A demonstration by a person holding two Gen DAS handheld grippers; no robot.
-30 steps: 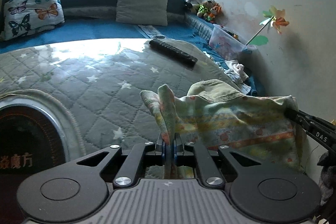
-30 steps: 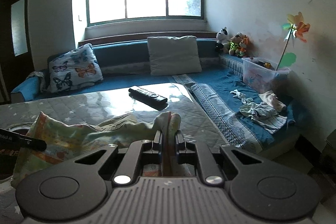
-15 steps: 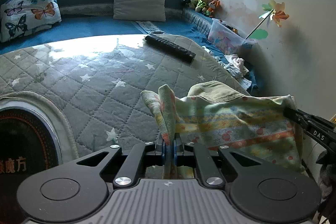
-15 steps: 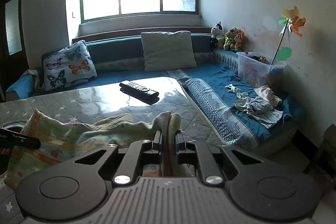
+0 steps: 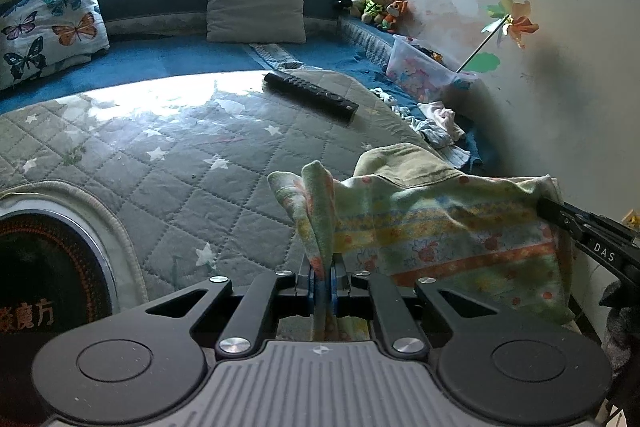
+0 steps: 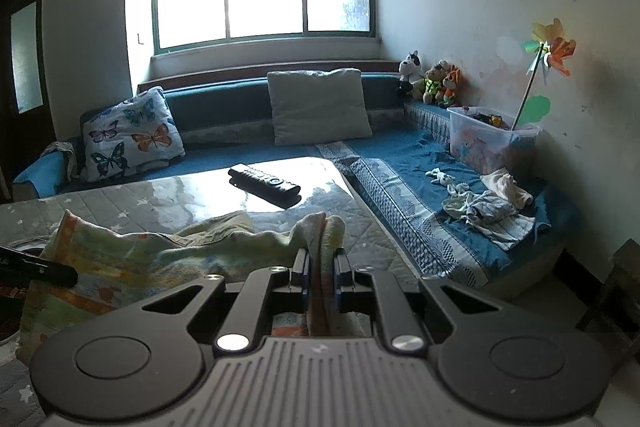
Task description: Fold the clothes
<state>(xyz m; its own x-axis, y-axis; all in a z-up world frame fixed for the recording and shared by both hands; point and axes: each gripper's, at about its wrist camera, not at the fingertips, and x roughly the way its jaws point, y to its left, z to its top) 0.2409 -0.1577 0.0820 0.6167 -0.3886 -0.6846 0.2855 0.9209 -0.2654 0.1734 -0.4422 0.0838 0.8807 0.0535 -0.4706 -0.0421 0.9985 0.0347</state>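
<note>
Views shifted slightly; right gripper (image 5: 549, 207), marked "DAS", clamps garment (image 5: 432, 227).

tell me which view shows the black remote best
The left wrist view: the remote lies there larger and seen more from above, its full length and buttons visible on the quilted cover. The right wrist view shows it smaller, lower-angled, in glare.

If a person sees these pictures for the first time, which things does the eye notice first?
First, the pastel printed garment stretched between the left gripper and the right gripper, both shut on its corners. Next, the black remote control on the sunlit quilted table cover, and the butterfly pillow on the blue sofa.
</note>
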